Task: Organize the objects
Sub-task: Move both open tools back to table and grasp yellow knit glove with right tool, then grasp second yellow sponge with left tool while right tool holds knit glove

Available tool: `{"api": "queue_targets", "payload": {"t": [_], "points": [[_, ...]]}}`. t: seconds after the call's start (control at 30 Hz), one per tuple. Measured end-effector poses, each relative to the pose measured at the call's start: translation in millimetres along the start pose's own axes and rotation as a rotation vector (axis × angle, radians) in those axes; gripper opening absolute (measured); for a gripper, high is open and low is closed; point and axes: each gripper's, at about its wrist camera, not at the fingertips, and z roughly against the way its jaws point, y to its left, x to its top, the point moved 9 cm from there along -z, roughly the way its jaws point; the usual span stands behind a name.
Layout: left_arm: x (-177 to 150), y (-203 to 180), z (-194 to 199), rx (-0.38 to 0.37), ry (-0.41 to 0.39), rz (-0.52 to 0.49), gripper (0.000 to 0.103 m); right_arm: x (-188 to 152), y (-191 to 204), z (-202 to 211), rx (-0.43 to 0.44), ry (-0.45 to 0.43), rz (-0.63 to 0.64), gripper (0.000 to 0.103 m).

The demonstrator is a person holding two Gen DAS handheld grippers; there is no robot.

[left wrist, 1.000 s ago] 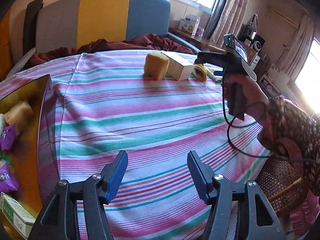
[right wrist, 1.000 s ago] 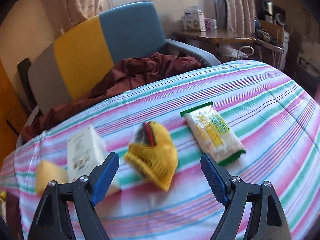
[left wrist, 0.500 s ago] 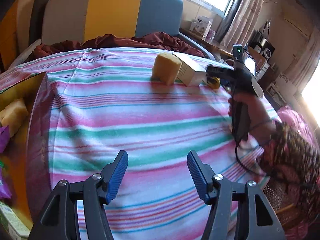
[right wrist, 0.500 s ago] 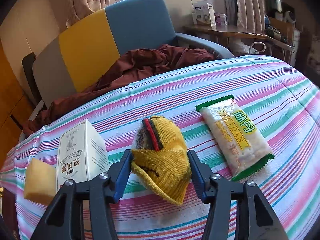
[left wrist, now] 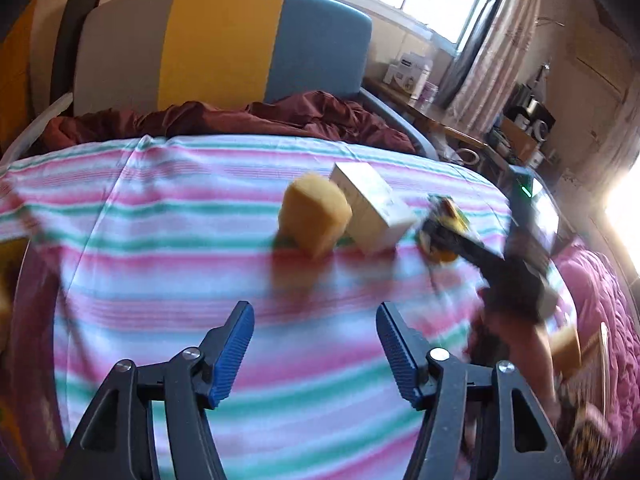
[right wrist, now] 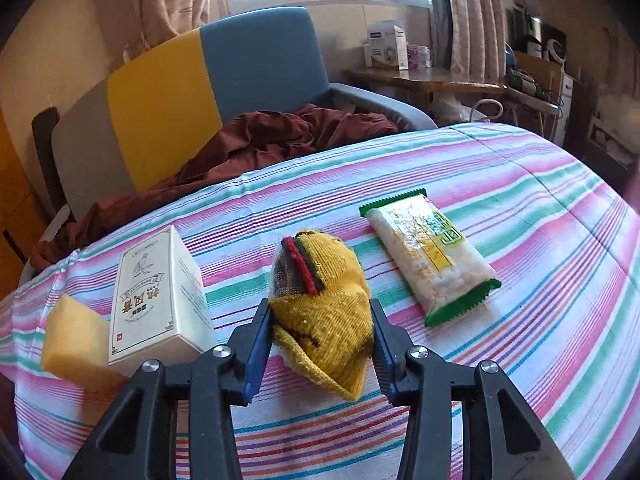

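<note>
A yellow knitted bundle (right wrist: 320, 292) with a red and green stripe lies on the striped tablecloth (right wrist: 540, 208). My right gripper (right wrist: 320, 312) is closing on it, and both blue pads press its sides. In the blurred left wrist view the same bundle (left wrist: 444, 224) sits at the tip of that gripper, held by a person's hand (left wrist: 516, 324). A white printed box (right wrist: 160, 296) and a yellow sponge (right wrist: 76, 344) stand just left of the bundle. A green-edged snack packet (right wrist: 430, 260) lies to its right. My left gripper (left wrist: 314, 312) hovers over bare cloth short of the sponge (left wrist: 314, 220), jaws opening, nothing between them.
A grey, yellow and blue armchair (right wrist: 192, 96) with a maroon cloth (right wrist: 288, 136) stands behind the table. A wooden side table (right wrist: 424, 80) with boxes is at the back right. The cloth falls away at the table's left edge (left wrist: 36, 280).
My right gripper's jaws have come in from wide apart onto the yellow bundle. My left gripper has swept across the cloth towards the sponge and box, which now look larger.
</note>
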Motion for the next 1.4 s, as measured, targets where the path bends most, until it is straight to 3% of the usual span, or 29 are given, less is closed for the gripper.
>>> {"api": "queue_targets", "payload": {"t": [0.17,0.3,0.33,0.47,0.6,0.67,0.87,1.07,1.13,1.3,1.33,1.4], "points": [[42,-8,-40,0.008,0.026,0.046,0.073,-1,-2,-1,-0.017,-0.004,-0.004,0.045],[64,-1,-68,0.082,0.058,0.04,0.073,-2,2,0,-0.033,-0.009,0.022,0.045],[63,9,-72,0.117,0.07,0.056,0.073,-2,3,0,-0.035,-0.01,0.023,0.046],[54,30,-67,0.068,0.065,0.125,0.077,-2,1,0,-0.022,-0.011,0.015,0.046],[32,50,-39,0.144,0.016,0.094,0.076,-1,-1,1,-0.015,-0.015,-0.001,0.046],[25,52,-30,0.144,0.004,0.082,0.076,-1,-2,1,-0.013,-0.016,-0.003,0.046],[43,41,-28,0.138,-0.065,-0.093,0.08,-2,-3,2,-0.01,-0.017,-0.004,0.046],[50,15,-68,0.027,0.078,-0.297,0.085,-2,-1,2,-0.018,-0.015,0.004,0.046],[48,16,-76,0.081,0.092,-0.356,0.086,-3,-1,2,-0.017,-0.017,0.004,0.046],[33,12,-84,0.122,0.083,-0.428,0.085,-3,-2,1,-0.015,-0.013,0.002,0.046],[30,10,-83,0.123,0.066,-0.432,0.083,-3,-2,1,-0.016,-0.013,0.002,0.047],[29,10,-82,0.162,0.034,-0.433,0.069,-3,-1,1,-0.017,-0.012,0.006,0.047]]}}
